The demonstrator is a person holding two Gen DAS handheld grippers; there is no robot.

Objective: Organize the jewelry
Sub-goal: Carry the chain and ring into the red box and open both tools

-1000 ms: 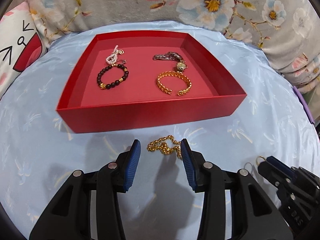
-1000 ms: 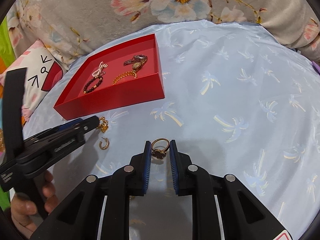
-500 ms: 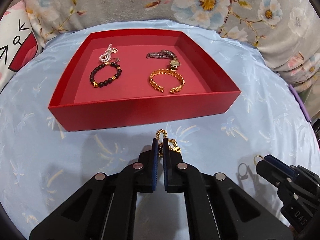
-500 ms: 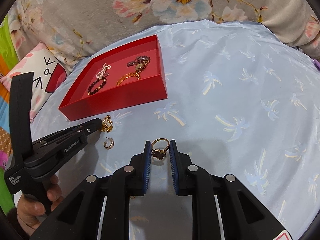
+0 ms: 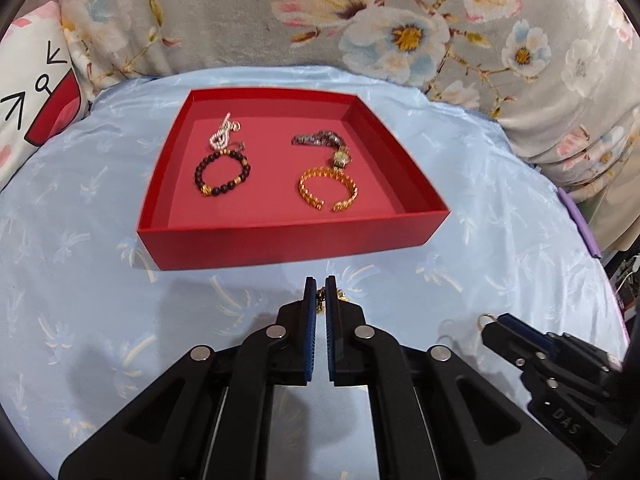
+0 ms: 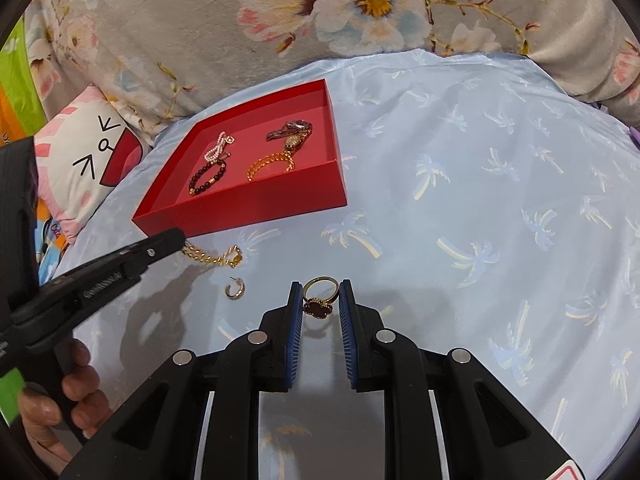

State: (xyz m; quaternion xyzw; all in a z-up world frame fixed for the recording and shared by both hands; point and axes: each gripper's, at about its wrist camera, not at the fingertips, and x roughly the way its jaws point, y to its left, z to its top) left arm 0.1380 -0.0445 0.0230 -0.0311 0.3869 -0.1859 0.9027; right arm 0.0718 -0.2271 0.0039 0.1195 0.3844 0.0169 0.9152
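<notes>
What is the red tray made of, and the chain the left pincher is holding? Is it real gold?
The red tray looks like matte cardboard: thin flat walls, sharp folded corners, no shine. The chain, pinched in the left gripper, looks like polished gold-coloured metal: bright yellow links that glint. Whether it is real gold or only plated, the pictures cannot tell.

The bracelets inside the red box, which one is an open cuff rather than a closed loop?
The gold cuff bracelet, front right in the red box. Its ends leave a gap facing the front wall; the dark beaded bracelet beside it forms a full ring.
</notes>
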